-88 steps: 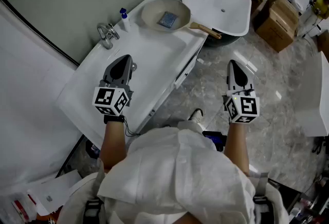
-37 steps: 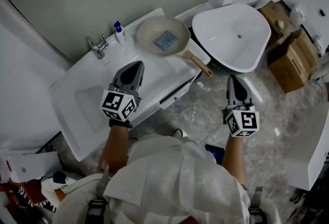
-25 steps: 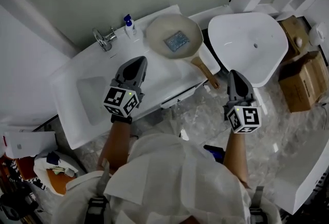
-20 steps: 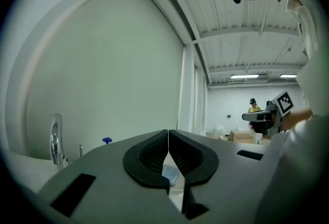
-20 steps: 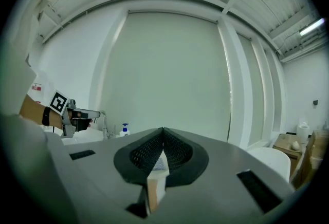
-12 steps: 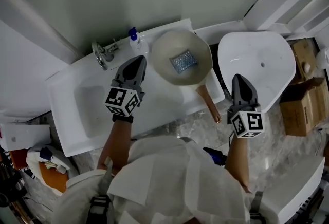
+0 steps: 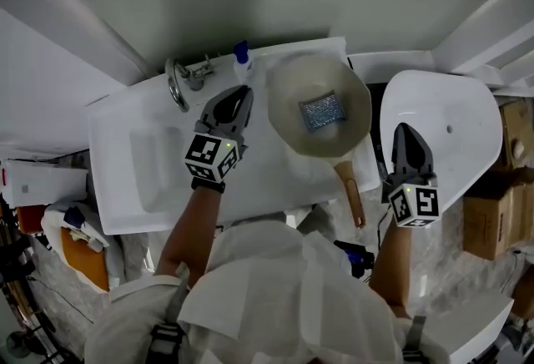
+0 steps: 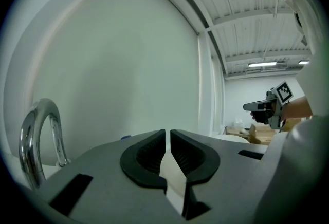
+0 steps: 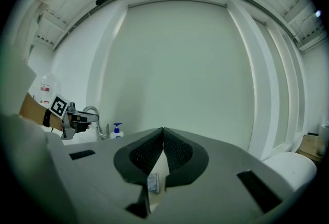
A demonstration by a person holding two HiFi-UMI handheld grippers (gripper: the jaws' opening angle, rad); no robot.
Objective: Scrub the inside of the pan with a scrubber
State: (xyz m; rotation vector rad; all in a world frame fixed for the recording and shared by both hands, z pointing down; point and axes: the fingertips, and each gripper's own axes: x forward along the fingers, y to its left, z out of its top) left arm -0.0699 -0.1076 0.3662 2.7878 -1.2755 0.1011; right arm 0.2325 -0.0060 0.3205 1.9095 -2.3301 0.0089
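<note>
The left gripper (image 8: 167, 138) hid the bottle (image 8: 126, 137) except its blue cap; only a sliver of scrubber (image 9: 152, 183) showed past the jaws of the right gripper (image 9: 163, 133).

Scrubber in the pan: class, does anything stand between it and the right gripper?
Nothing visible does. The scrubber lies uncovered in the pan, and the right gripper hangs to the pan's right, apart from it. Only the pan's own rim lies between them.
</note>
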